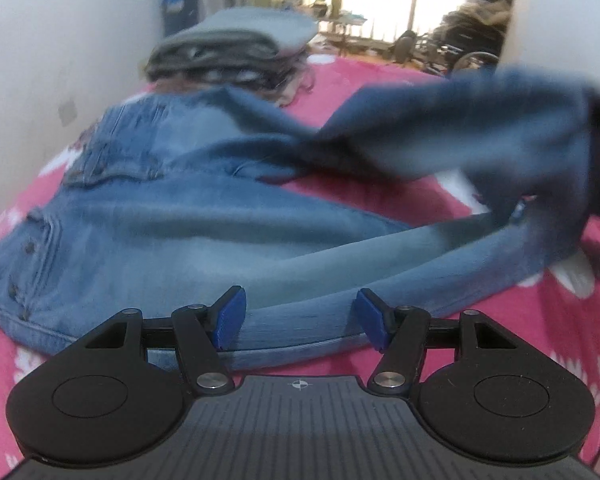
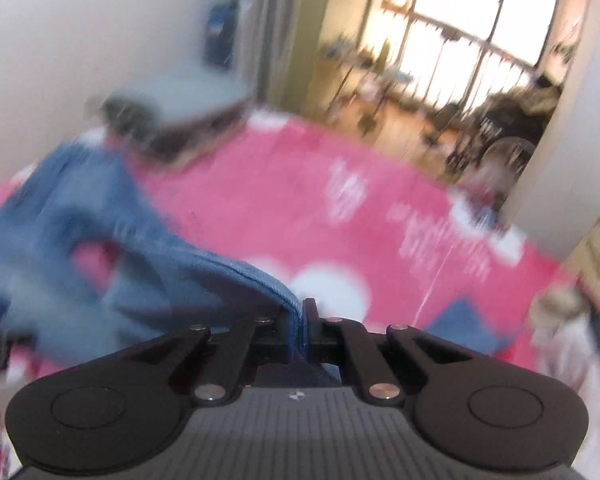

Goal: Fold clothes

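Right hand-held gripper point(image 2: 300, 320) pinches blue jeans point(image 2: 112, 248); no writing legible.

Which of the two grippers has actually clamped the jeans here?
The right gripper: its jaws pinch a jeans hem. The left gripper is open above the leg.

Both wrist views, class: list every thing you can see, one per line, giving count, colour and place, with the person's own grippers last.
jeans: one, blue denim, spread across the blanket, one leg lifted at right.
blanket: one, pink with white pattern, under the jeans.
folded clothes: one stack, grey, on the blanket's far end by the wall.
window: one, bright, far room.
left gripper: one, black with blue pads, open over the jeans' near edge.
right gripper: one, black, shut on a jeans hem.
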A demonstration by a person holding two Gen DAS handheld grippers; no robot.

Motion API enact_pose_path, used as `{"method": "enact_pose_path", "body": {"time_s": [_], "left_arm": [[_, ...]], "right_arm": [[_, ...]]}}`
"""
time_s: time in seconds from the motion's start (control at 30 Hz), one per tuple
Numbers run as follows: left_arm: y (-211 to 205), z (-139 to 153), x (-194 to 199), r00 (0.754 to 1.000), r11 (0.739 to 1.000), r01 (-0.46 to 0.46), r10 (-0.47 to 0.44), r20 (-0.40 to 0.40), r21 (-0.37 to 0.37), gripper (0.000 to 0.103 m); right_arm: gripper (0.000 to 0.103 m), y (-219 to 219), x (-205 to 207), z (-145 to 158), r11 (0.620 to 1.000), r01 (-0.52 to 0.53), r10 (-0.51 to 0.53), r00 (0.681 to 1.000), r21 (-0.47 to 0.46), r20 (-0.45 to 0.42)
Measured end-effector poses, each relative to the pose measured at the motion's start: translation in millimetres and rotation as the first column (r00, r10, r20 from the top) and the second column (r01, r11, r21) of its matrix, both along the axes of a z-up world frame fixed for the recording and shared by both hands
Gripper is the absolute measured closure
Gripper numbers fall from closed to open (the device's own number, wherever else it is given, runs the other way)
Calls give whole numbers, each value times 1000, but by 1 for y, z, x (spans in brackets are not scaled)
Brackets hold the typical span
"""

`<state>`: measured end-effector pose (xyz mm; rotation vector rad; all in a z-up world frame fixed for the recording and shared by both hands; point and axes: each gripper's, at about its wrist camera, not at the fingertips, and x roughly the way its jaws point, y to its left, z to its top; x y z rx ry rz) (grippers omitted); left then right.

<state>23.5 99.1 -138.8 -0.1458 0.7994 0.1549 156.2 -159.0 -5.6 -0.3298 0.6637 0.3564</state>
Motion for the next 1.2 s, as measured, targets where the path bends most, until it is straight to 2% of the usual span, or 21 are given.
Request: {"method": "enact_pose_path", "body": {"time_s": [0.1, 0.17, 0.2, 0.23, 0.3, 0.37, 0.43, 0.57, 0.7, 0.8, 0.87, 0.97, 1.07, 1.17, 1.2], "left_arm": [[3, -4, 1, 1000, 1000, -8, 8, -9, -13, 42], [4, -6, 0, 1000, 1000, -5, 5, -14, -11, 42], [5, -6, 0, 1000, 1000, -4, 3, -16, -13, 42], [6, -7, 0, 1000, 1000, -3, 2, -17, -16, 42], [7, -7, -2, 1000, 1000, -3, 2, -17, -20, 42], [10, -8, -2, 1000, 1000, -2, 2, -18, -27, 41], [12, -9, -1, 1000, 999, -3, 3, -19, -35, 41], [15, -11, 0, 1000, 999, -9, 8, -22, -43, 41], [14, -10, -1, 1000, 999, -12, 11, -23, -43, 41], [14, -9, -1, 1000, 999, -19, 18, -26, -47, 41], [14, -8, -2, 999, 999, -23, 22, -27, -44, 40], [12, -7, -4, 999, 999, -27, 26, -29, -35, 40], [11, -5, -8, 999, 999, -28, 27, -30, -21, 40], [12, -3, -10, 999, 999, -31, 30, -30, -11, 40], [12, -3, -11, 999, 999, -32, 32, -31, -11, 40]], "right_arm": [[98, 5, 66, 32, 992, 94, -100, 992, 79, 79], [96, 9, 107, 41, 969, 191, -207, 974, 155, 97], [87, 10, 129, 41, 949, 246, -267, 960, 195, 90], [57, 10, 148, 37, 923, 305, -327, 943, 233, 66], [31, 2, 171, 25, 856, 420, -437, 899, 301, -11], [31, -12, 176, 8, 792, 494, -491, 865, 358, -107], [31, -27, 169, -10, 753, 533, -493, 846, 387, -205], [31, -61, 133, -34, 712, 564, -472, 825, 419, -310], [31, -98, 85, -37, 672, 587, -449, 807, 451, -382], [30, -127, 54, -46, 624, 627, -438, 775, 466, -456], [28, -147, 33, -61, 572, 670, -437, 737, 474, -515], [28, -170, 2, -92, 480, 743, -433, 663, 466, -611], [28, -188, -28, -123, 367, 805, -413, 591, 466, -693], [28, -198, -53, -153, 275, 846, -396, 532, 456, -748], [28, -200, -60, -160, 254, 850, -391, 527, 462, -754]]}}
